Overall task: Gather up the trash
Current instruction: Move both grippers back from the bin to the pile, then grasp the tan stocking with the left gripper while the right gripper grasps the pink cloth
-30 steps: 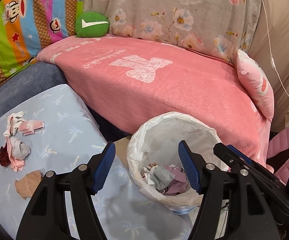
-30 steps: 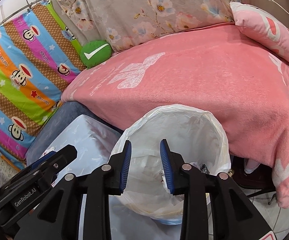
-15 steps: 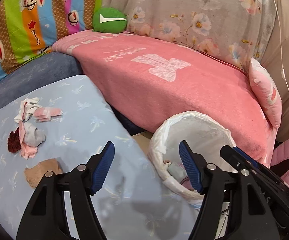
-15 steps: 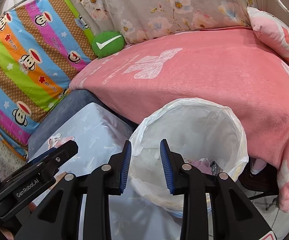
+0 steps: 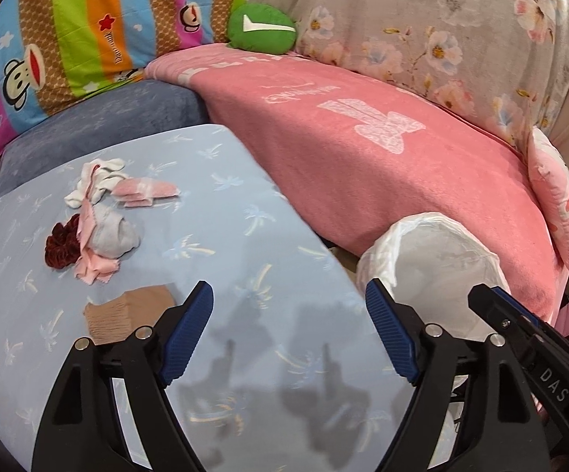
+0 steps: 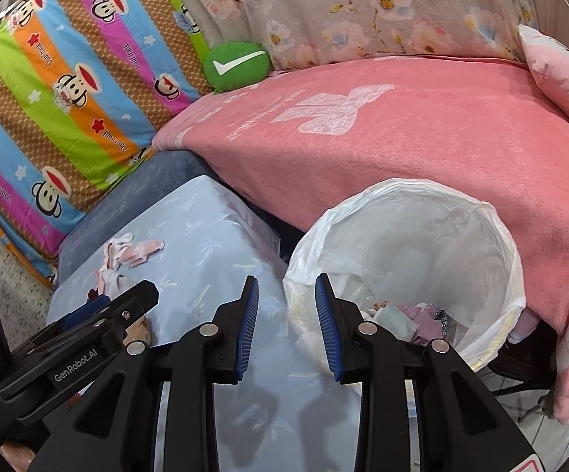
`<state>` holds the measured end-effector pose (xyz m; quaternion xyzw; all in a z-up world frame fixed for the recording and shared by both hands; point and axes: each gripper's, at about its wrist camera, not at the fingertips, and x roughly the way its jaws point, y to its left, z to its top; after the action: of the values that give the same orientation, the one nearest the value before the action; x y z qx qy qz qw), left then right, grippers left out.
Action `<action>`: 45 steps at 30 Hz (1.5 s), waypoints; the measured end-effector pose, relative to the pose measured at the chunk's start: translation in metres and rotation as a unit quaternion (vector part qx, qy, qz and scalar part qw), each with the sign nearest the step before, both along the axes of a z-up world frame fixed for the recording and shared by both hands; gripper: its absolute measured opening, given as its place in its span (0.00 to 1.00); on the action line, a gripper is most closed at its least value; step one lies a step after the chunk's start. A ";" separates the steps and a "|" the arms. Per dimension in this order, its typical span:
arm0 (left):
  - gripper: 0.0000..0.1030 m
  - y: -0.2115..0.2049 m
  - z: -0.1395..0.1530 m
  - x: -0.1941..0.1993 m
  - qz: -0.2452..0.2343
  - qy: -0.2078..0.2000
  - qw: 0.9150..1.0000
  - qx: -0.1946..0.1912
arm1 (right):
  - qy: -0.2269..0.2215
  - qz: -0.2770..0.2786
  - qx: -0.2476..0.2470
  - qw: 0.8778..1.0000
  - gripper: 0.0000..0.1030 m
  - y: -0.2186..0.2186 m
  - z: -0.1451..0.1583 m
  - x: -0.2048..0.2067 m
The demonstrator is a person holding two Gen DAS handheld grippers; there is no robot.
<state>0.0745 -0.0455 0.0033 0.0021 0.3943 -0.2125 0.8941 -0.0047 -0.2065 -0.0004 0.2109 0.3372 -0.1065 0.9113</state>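
On the blue cloth: a scatter of trash lies well to the left of the bin.
Table (image 5: 245,236): covered in pale blue cloth printed with palm trees; gripper shadows fall across its near part.
Trash pile (image 5: 95,232): a dark red crinkled piece, a grey wad and pink scraps touching one another; in the right wrist view it sits partly behind the left gripper's body.
White and pink scraps (image 5: 123,187): just beyond the pile, farther from the camera.
Tan piece (image 5: 127,314): flat on the cloth, near the left gripper's left finger.
Bin (image 6: 493,216): lined with a white plastic bag, standing between the table edge and the pink blanket (image 5: 383,165); crumpled items lie at its bottom.
Left gripper (image 5: 288,330): fingers spread wide, holding nothing, hovering over the cloth.
Right gripper (image 6: 286,322): fingers apart with a narrower gap, holding nothing, over the bin's near rim.
Green cushion (image 6: 237,65): on the blanket's far end, against the floral fabric.
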 end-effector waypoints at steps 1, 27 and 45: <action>0.78 0.005 -0.002 0.002 0.006 0.003 1.000 0.000 | 0.002 0.004 -0.002 1.000 0.31 0.005 -0.001 0.002; 0.84 0.100 -0.075 0.049 0.118 0.100 0.988 0.000 | 0.050 0.085 -0.026 0.995 0.32 0.084 -0.032 0.055; 0.19 0.125 -0.065 0.052 0.101 0.092 0.990 -0.027 | 0.071 0.132 -0.043 0.988 0.32 0.135 -0.047 0.092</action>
<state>0.1268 0.0797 -0.0617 -0.0813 0.4676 -0.1314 0.8704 0.0873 -0.0712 -0.0470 0.1167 0.4210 -0.0142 0.8994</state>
